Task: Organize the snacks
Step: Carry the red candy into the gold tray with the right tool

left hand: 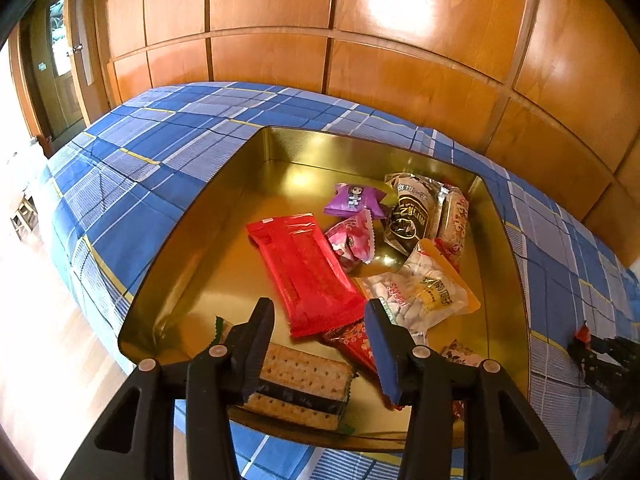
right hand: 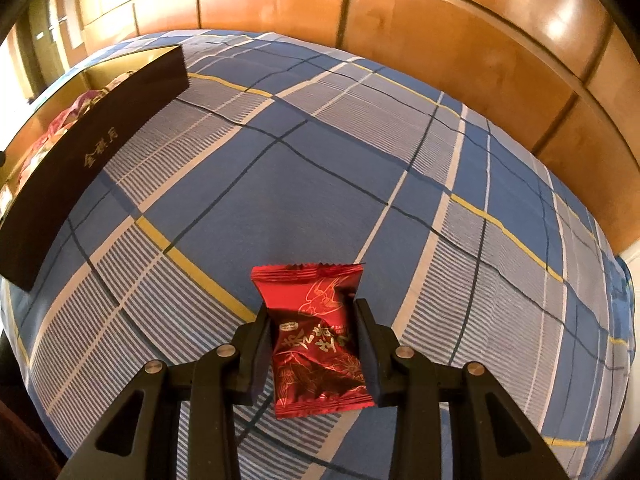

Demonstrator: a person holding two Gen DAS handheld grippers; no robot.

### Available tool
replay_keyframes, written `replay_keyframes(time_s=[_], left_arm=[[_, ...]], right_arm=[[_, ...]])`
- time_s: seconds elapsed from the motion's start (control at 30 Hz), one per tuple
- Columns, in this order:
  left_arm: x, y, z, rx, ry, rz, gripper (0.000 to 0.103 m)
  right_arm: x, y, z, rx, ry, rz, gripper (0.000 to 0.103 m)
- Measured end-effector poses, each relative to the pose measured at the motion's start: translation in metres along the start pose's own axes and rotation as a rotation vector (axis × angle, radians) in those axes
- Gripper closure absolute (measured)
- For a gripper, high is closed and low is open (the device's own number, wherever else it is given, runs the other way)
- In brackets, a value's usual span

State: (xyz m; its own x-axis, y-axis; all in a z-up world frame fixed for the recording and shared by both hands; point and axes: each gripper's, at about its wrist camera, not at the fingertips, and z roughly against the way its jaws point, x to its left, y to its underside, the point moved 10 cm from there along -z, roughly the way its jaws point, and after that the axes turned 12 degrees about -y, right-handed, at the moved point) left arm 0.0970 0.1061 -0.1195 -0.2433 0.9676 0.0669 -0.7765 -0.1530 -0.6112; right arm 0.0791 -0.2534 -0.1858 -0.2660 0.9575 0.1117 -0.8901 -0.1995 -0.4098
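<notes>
A: How many snacks sit in the gold tin (left hand: 224,216)?

B: Nine visible, including one long red pack (left hand: 308,272) and one cracker pack (left hand: 304,384). The left gripper (left hand: 320,316) hangs above, jaws apart, empty.

A: The right gripper (right hand: 312,316)?

B: Clamped on one dark red packet (right hand: 316,340) over the plaid bedcover (right hand: 360,168), beside the tin.

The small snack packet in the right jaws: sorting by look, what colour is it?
Dark red foil packet with gold line drawings; right wrist view shows it best.
</notes>
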Motion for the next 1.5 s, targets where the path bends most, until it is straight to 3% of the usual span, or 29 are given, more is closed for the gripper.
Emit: replay_keyframes(time_s=[0.13,0.43,0.63,0.9,1.07,1.17,1.3,1.37,1.5], left_arm=[[0.003,0.000,0.001,-0.007,-0.006,0.004,0.055],[0.011,-0.001,0.003,-0.021,-0.014,0.012,0.054],[0.020,-0.001,0.004,-0.027,-0.022,0.026,0.054],[0.038,-0.009,0.005,-0.047,-0.037,0.071,0.054],[0.047,-0.008,0.003,-0.044,-0.044,0.086,0.054],[0.052,-0.005,0.001,-0.036,-0.046,0.097,0.054],[0.057,-0.002,-0.003,-0.024,-0.047,0.104,0.054],[0.058,-0.002,-0.005,-0.020,-0.047,0.107,0.054],[0.060,-0.002,-0.008,-0.016,-0.046,0.113,0.054]], right_arm=[[0.005,0.001,0.003,0.008,0.002,-0.016,0.066],[0.047,0.000,0.008,0.023,-0.080,0.022,0.066],[0.084,-0.022,0.031,-0.046,-0.151,0.063,0.066],[0.176,-0.081,0.068,-0.163,-0.305,0.204,0.066],[0.239,-0.110,0.059,-0.163,-0.375,0.296,0.066],[0.270,-0.120,0.036,-0.113,-0.390,0.336,0.065],[0.296,-0.107,-0.008,0.033,-0.399,0.385,0.065],[0.296,-0.103,-0.022,0.061,-0.366,0.393,0.064],[0.290,-0.095,-0.033,0.090,-0.382,0.362,0.064]])
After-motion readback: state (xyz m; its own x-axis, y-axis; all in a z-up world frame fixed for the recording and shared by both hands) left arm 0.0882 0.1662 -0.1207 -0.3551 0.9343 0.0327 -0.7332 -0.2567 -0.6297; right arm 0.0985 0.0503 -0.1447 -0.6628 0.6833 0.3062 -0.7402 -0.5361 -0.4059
